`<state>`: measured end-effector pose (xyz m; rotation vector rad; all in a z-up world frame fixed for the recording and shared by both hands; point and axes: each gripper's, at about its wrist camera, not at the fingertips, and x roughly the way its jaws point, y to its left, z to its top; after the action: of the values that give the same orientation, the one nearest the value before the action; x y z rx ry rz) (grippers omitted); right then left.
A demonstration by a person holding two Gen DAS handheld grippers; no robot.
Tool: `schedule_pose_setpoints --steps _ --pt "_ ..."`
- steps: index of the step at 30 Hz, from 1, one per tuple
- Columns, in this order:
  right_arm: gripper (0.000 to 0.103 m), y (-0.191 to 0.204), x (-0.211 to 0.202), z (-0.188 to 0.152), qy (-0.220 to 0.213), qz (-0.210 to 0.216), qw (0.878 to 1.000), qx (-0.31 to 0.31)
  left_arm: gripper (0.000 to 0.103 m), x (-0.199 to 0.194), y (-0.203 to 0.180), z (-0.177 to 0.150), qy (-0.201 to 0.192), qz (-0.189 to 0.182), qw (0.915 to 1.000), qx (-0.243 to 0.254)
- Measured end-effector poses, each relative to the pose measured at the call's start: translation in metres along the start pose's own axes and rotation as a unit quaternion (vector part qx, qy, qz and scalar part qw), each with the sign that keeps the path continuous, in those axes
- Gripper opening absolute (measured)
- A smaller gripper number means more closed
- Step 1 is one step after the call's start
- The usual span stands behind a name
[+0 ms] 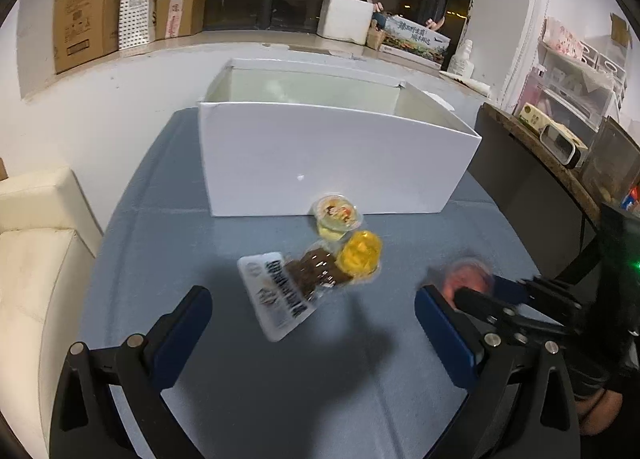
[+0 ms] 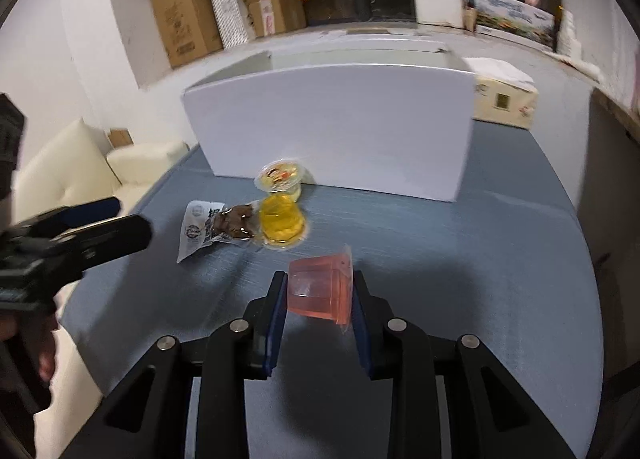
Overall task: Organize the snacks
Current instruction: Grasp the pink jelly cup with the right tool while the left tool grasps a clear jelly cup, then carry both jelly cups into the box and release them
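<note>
A: Where are we with the snacks?

B: Early, I'd say. The right gripper [image 2: 320, 299] is pinching a pink jelly cup [image 2: 318, 291] between its blue pads, and the cup looks lifted clear of the table [image 2: 480, 259]. That's the only snack in hand.

A: And the left one?

B: The left gripper [image 1: 312, 323] has its fingers [image 1: 184, 323] spread wide with nothing between them. It hangs over the near part of the table, with the packet [image 1: 280, 299] just beyond it.

A: What's left on the cloth?

B: Three things, bunched together in front of the white box [image 1: 328, 163]. A yellow jelly cup [image 1: 360, 255] is touching the brown end of the packet, and a pale cup [image 1: 336, 215] with a printed lid sits right against the box's front wall. None of them is inside.

A: Is anything in the box at all?

B: Can't tell fully. From the left wrist view I see the far inner walls and they look bare, but the floor is hidden behind the front wall. So maybe nothing has gone in — or something small lies out of sight.

A: So the step in hand is?

B: Most likely carrying the pink cup up and over the front wall into the box. After that the yellow cup, the pale cup and the packet remain — three picks at least. The yellow cup and packet touch, so taking one may nudge the other.
</note>
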<state>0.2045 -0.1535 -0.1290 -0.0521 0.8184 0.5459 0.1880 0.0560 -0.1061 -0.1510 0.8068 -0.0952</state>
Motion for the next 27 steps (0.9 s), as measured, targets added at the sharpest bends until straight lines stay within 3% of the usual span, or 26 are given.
schedule_pose_setpoints --steps 5,13,15,18,19,20,27 --pt "0.033 -0.010 -0.016 -0.012 -0.003 0.009 1.000 0.016 0.103 0.031 -0.016 0.020 0.009 0.011 0.9998 0.017" --pt "0.032 -0.017 -0.036 -0.021 -0.010 0.007 1.000 0.023 0.103 0.095 -0.042 0.046 0.024 0.061 0.9974 0.031" --pt "0.032 -0.020 -0.040 -0.021 -0.012 0.005 1.000 0.025 0.098 0.106 -0.040 0.048 0.030 0.062 0.9975 0.017" --pt "0.032 -0.026 -0.044 -0.023 -0.015 0.002 0.999 0.031 0.074 0.119 -0.038 0.051 0.046 0.062 0.9969 0.013" --pt "0.032 -0.027 -0.045 -0.024 -0.016 0.003 0.999 0.034 0.057 0.122 -0.037 0.052 0.051 0.058 0.9970 0.013" --pt "0.032 -0.029 -0.046 -0.024 -0.017 0.005 0.999 0.038 0.052 0.124 -0.037 0.052 0.052 0.059 0.9968 0.014" --pt "0.032 -0.030 -0.046 -0.022 -0.019 0.006 0.999 0.043 0.052 0.111 -0.035 0.046 0.038 0.034 0.9985 0.018"
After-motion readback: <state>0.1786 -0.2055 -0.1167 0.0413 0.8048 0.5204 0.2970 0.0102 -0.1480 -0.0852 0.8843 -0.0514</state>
